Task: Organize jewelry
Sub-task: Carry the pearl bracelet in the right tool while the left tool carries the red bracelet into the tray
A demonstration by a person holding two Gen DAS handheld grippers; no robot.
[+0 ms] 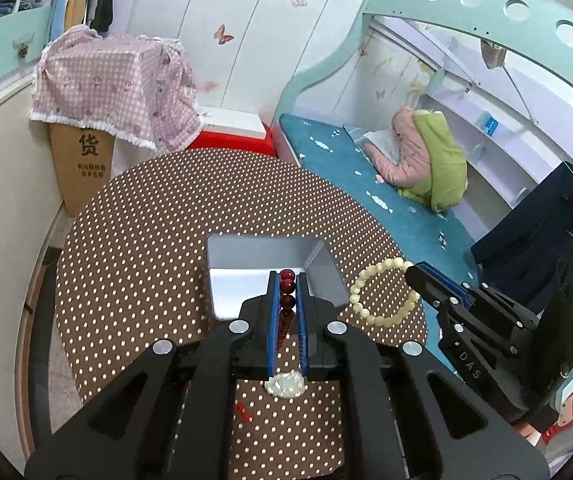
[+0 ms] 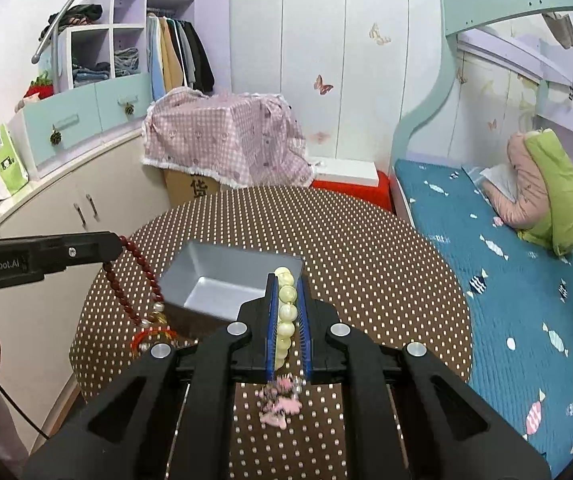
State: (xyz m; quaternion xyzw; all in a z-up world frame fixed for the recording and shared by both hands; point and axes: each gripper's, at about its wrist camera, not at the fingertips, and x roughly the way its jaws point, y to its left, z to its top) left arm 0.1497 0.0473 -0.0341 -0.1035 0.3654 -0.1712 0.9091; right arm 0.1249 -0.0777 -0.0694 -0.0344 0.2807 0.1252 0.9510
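Observation:
In the left wrist view my left gripper (image 1: pixel 287 276) is shut on a string of dark red beads (image 1: pixel 287 286), held over the near edge of an open grey metal box (image 1: pixel 258 254). To its right, my right gripper (image 1: pixel 411 269) pinches a cream bead bracelet (image 1: pixel 356 286) that hangs as a loop. The right wrist view shows the right gripper (image 2: pixel 286 276) shut on the cream beads (image 2: pixel 287 312) in front of the box (image 2: pixel 214 266). The left gripper (image 2: pixel 117 245) holds the red bead string (image 2: pixel 126 292) dangling, its red tassel (image 2: pixel 148 338) near the cloth.
The box stands on a round table with a brown polka-dot cloth (image 1: pixel 146 248). A white ornament (image 1: pixel 285 385) and a pink trinket (image 2: pixel 280 406) lie on the cloth under the grippers. A bed with a teal cover (image 2: pixel 506 288) runs along the right, cupboards (image 2: pixel 46 216) on the left.

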